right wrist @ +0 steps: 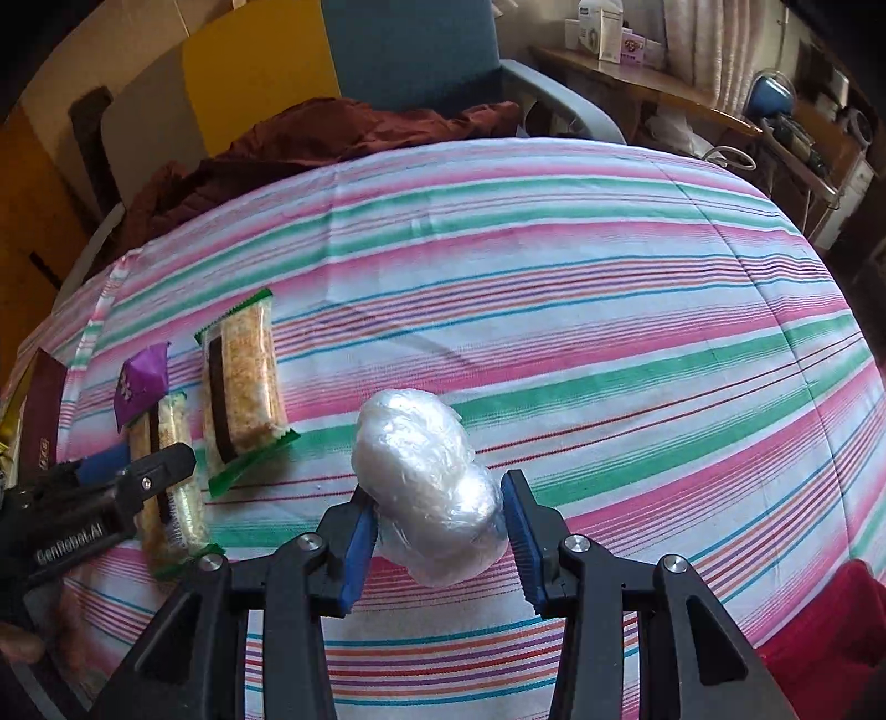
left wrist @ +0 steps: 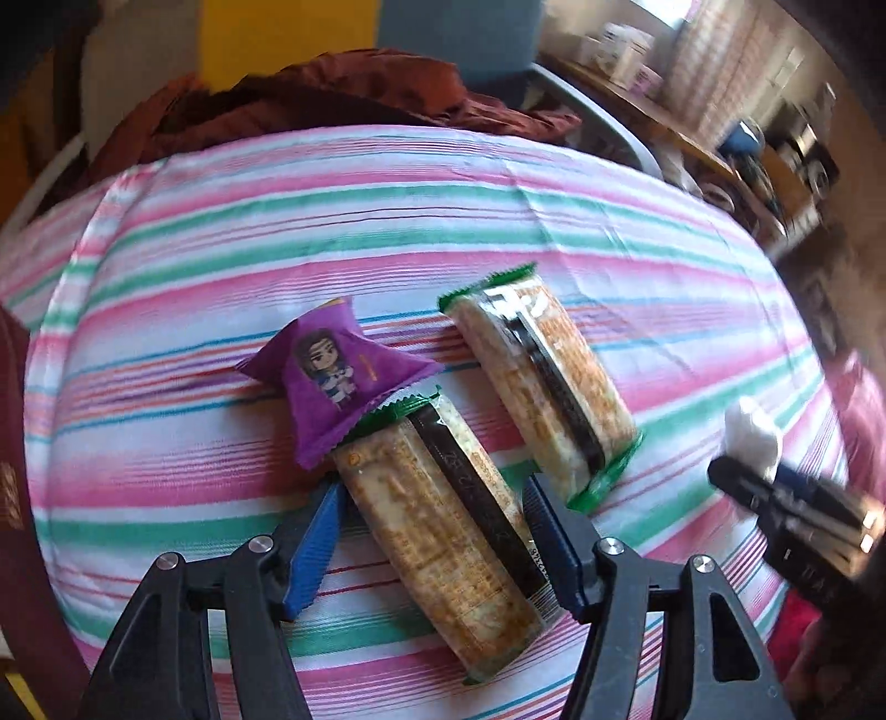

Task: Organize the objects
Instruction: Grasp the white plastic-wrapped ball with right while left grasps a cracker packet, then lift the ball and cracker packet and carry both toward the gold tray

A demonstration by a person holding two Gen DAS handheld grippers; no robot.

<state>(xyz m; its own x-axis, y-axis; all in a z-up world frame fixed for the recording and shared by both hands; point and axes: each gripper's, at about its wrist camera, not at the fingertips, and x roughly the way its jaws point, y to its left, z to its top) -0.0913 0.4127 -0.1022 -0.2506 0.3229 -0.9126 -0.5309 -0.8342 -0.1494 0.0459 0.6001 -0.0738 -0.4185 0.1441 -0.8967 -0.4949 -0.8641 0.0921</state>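
A near rice-cracker bar in a clear green-ended wrapper (left wrist: 443,531) lies between the blue fingers of my left gripper (left wrist: 437,509); the jaws stand wide and do not press it. A purple snack packet (left wrist: 338,376) rests on its far end. A second bar (left wrist: 548,382) lies to the right. My right gripper (right wrist: 437,509) is shut on a white plastic-wrapped bundle (right wrist: 426,487), held just above the cloth. The bundle also shows in the left wrist view (left wrist: 753,437). The bars (right wrist: 238,387) and my left gripper (right wrist: 111,476) show at the left of the right wrist view.
The striped pink, green and white tablecloth (right wrist: 554,288) covers the table. A dark red cloth (left wrist: 343,94) lies on a blue chair (right wrist: 410,50) behind it. A maroon box (right wrist: 39,410) sits at the left edge. A cluttered shelf (right wrist: 664,72) stands at the back right.
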